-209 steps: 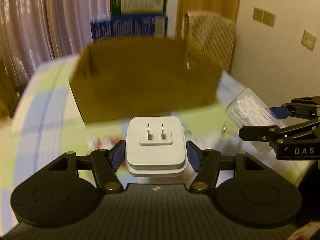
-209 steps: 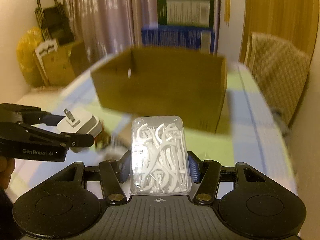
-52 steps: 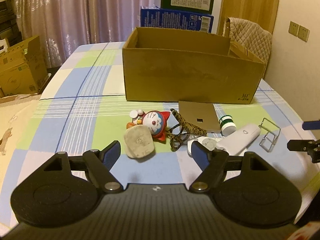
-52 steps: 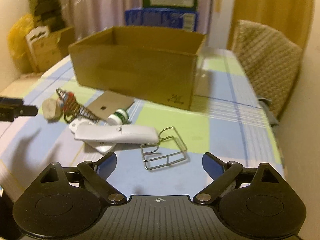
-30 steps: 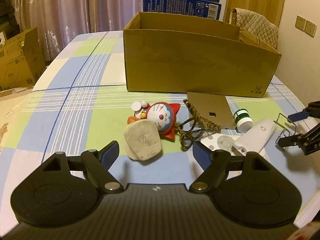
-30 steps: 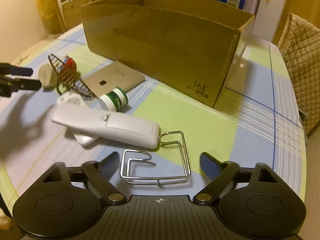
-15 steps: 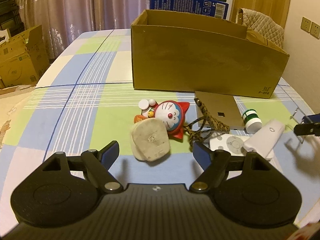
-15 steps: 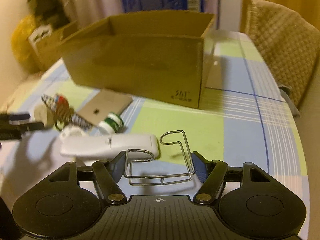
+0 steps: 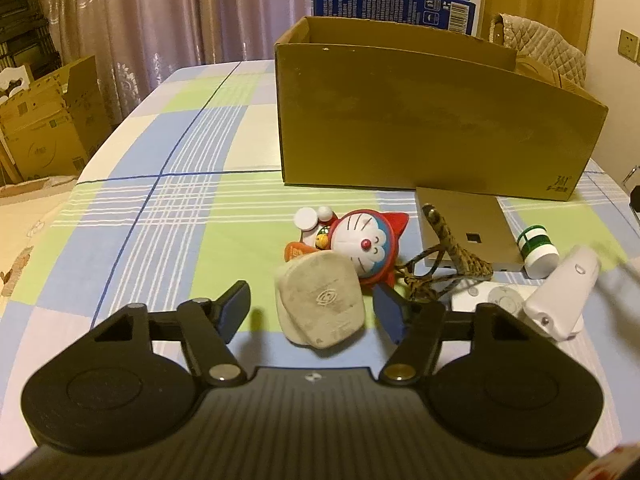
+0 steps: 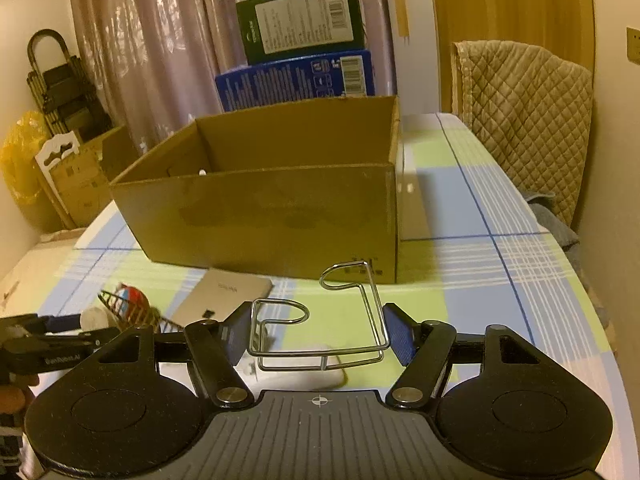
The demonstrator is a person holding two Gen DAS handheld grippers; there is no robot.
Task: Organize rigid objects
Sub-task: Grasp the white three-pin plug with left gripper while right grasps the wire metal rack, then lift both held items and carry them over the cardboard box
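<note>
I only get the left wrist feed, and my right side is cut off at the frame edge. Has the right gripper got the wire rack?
Observer: Yes. The right gripper is shut on the wire rack, with a pad against each side of it.
Operator: Is it off the table?
Observer: It looks raised. Part of the white remote shows beneath its lower wires.
Operator: Can you see into the box from there?
Observer: Only partly. The cardboard box is open at the top. Just a small white spot shows past its near wall, and I cannot tell what it is.
</note>
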